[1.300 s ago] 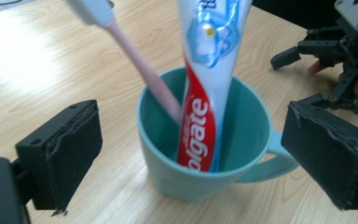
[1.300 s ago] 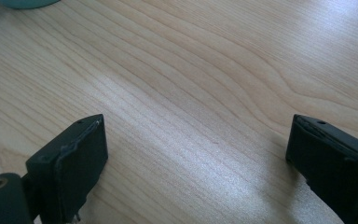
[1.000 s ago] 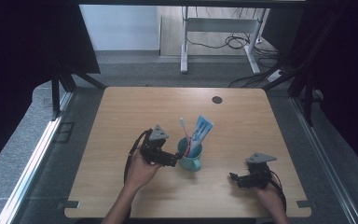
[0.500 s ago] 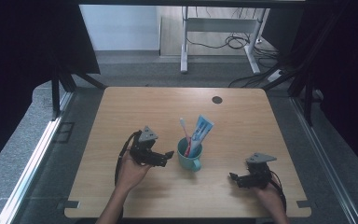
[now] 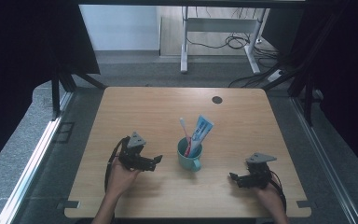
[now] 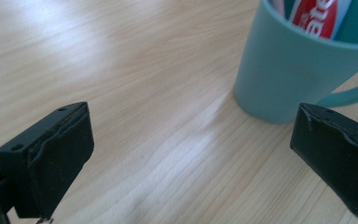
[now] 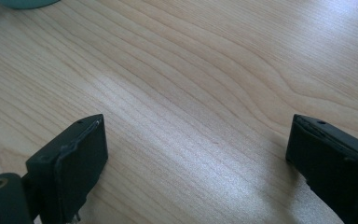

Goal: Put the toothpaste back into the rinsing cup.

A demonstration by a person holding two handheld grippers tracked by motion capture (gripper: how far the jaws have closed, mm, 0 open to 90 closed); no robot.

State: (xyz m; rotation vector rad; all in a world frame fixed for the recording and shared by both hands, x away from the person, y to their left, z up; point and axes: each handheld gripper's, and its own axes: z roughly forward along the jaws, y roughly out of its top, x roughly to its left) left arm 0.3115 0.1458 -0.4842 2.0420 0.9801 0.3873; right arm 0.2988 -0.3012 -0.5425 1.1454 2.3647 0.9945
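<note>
A teal mug [image 5: 189,157] stands near the middle of the wooden table [image 5: 242,121], handle toward the front. It holds a blue and red toothpaste tube [image 5: 200,132] and a pink toothbrush [image 5: 185,133]. My left gripper [image 5: 157,162] lies low on the table just left of the mug, open, nothing between its jaws. In the left gripper view the mug [image 6: 292,65] sits ahead at the right with the toothpaste tube [image 6: 319,16] inside. My right gripper [image 5: 233,178] rests open near the front right, well apart from the mug [image 7: 25,3].
A dark round cable hole [image 5: 216,99] marks the far side of the table. Beyond the table stands a white desk frame [image 5: 223,39] with cables on the floor. Dark curtains hang at both sides.
My left gripper has drawn back to the left, away from the mug, and lowered toward the table. The right gripper has stayed put.
</note>
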